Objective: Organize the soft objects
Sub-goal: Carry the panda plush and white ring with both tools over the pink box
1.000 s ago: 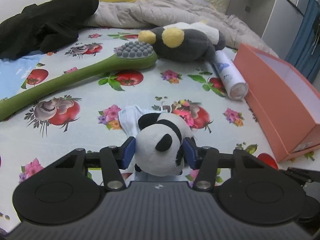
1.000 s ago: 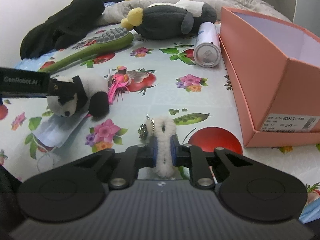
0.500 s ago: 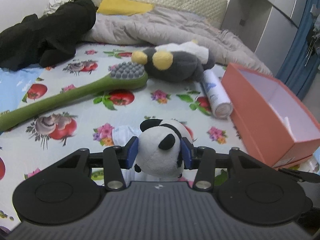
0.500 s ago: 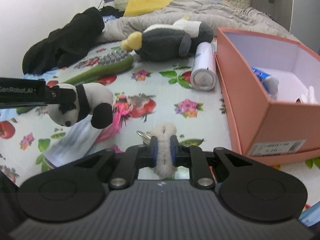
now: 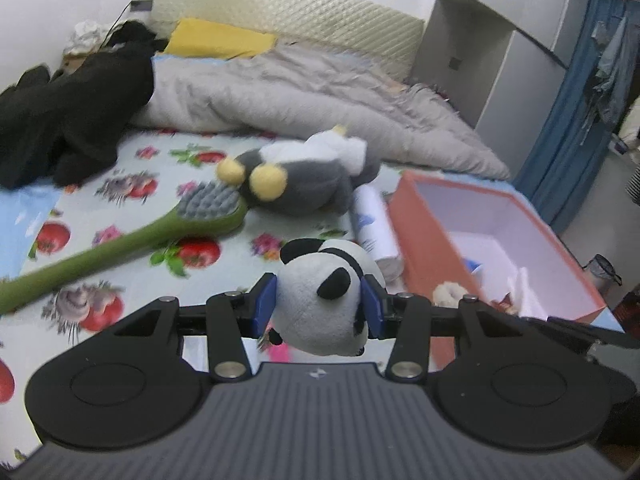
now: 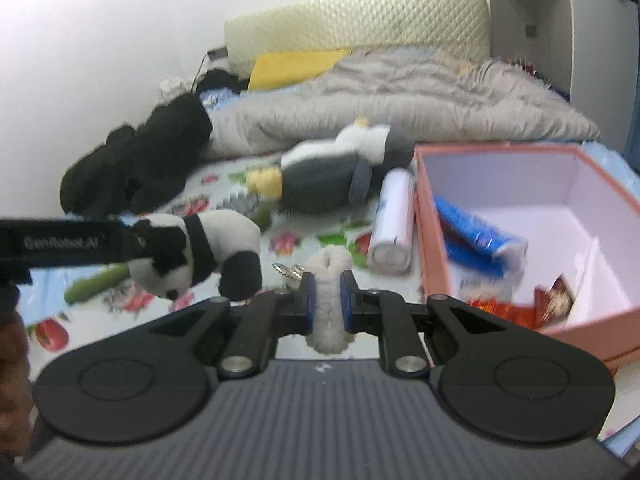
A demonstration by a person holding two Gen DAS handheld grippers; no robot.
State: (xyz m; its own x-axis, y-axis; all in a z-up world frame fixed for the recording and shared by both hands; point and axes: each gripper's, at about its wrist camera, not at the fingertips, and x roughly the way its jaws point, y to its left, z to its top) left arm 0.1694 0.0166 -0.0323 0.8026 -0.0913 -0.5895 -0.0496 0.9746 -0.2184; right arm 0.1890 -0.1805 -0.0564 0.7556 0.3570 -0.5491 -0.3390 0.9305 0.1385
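Gripping a small black-and-white plush panda (image 5: 326, 304) by the head, the left gripper (image 5: 320, 308) holds the toy clear of the fruit-and-flower printed bedsheet (image 5: 120, 256), its blue pads pressed against both sides of the soft head. Alongside it, the right gripper (image 6: 326, 300) is clamped narrowly on a cream fleecy keyring charm (image 6: 328, 300), with metal keys (image 6: 288, 270) hanging at its left side. Both toys hang in the air just beside the open salmon-pink cardboard box (image 6: 424, 240), which stands on the bed to the right and already contains a blue tube and some red wrappers.

Doing this step well appears to mean carrying each toy fully over the box wall before letting go, since the panda's dangling body and the loose keys could catch on the rim. Releasing low inside, one hand at a time, would likely keep the grippers from crowding each other.

Both grippers point forward and moderately downward, side by side, the left one crossing the left of the right wrist view. Beyond them lie a grey-and-white plush penguin (image 5: 308, 188), a green long-handled brush (image 5: 160, 232), a white spray can (image 5: 376, 232) and a rumpled grey duvet (image 5: 300, 100).
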